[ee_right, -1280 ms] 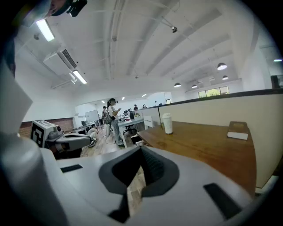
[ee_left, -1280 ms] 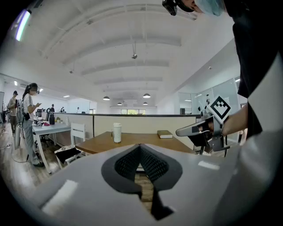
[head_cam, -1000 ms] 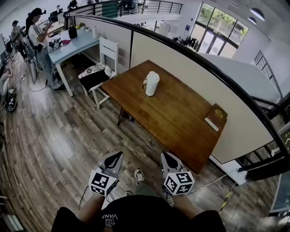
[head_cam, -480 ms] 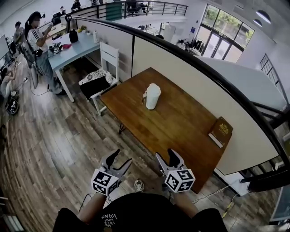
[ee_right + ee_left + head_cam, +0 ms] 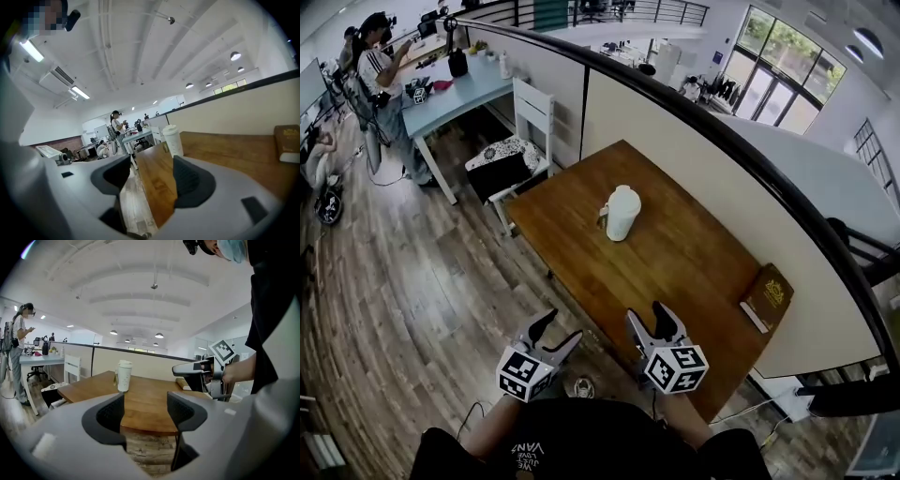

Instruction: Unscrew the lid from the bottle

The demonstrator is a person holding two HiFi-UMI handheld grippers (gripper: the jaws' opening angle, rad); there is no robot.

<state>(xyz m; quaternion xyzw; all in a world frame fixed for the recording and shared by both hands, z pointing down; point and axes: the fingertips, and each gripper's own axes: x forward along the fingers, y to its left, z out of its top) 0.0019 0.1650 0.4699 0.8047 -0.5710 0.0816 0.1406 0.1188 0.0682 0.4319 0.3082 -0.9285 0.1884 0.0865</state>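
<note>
The bottle (image 5: 622,213) stands upright, well ahead of the right gripper (image 5: 646,318) and farther from the left gripper (image 5: 557,328). Both pairs of jaws have just been opening and are wide, with nothing between them.

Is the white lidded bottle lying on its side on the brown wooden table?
No, the white lidded bottle stands upright on the brown wooden table.

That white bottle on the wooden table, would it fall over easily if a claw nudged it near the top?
Probably: the bottle stands upright and taller than wide, so a high push likely tips it. Pushed low, it may slide on the smooth table instead. Its weight is unclear: the opaque wall hides any contents.
</note>
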